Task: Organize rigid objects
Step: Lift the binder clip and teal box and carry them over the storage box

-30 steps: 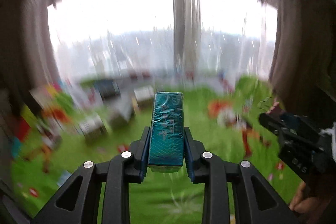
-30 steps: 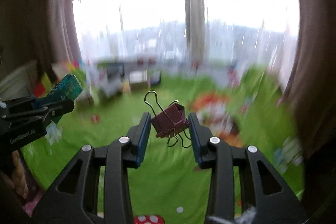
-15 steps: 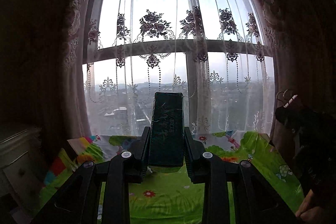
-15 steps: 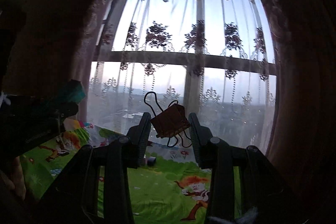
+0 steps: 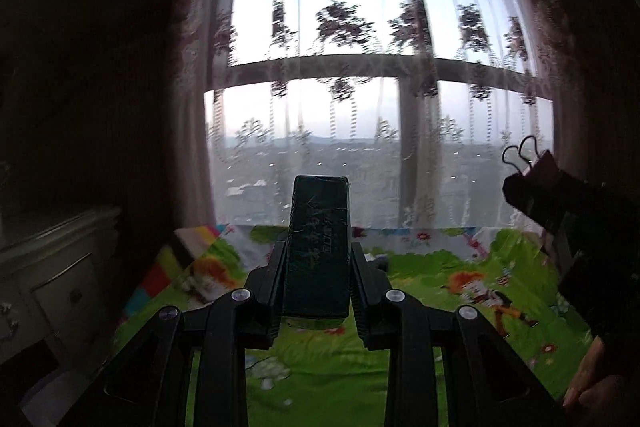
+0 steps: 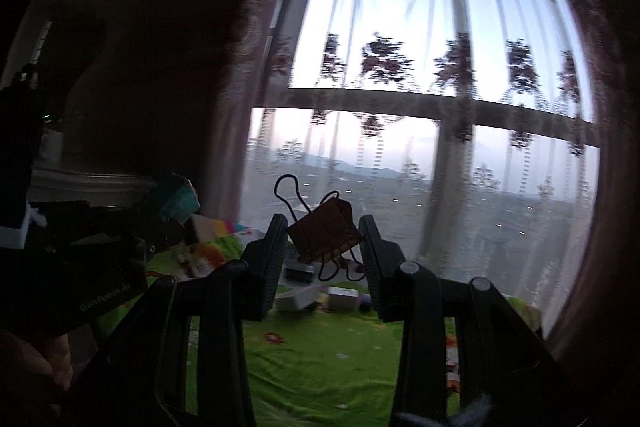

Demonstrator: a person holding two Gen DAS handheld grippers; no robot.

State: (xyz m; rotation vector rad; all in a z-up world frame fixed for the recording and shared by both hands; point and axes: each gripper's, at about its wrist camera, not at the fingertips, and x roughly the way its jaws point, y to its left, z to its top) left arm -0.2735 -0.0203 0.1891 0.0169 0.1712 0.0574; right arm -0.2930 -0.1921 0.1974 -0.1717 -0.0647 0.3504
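Carry step: left gripper [image 5: 316,267] clamps a teal box [image 5: 318,251]; right gripper [image 6: 323,247] pinches a binder clip [image 6: 322,235]. Next, lower both toward the boxes [image 6: 316,297] at 6 o'clock.

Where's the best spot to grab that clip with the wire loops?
Squeeze the binder clip across its flat brown body, coming from behind as the right claw does now. The flat sides give the fingers firm faces; the thin wire loops would slip.

My right gripper [image 6: 323,247] clamps a brown binder clip [image 6: 323,235], raised toward the curtained window [image 6: 440,67]. Left gripper [image 6: 160,223] holds a teal box [image 6: 176,197].
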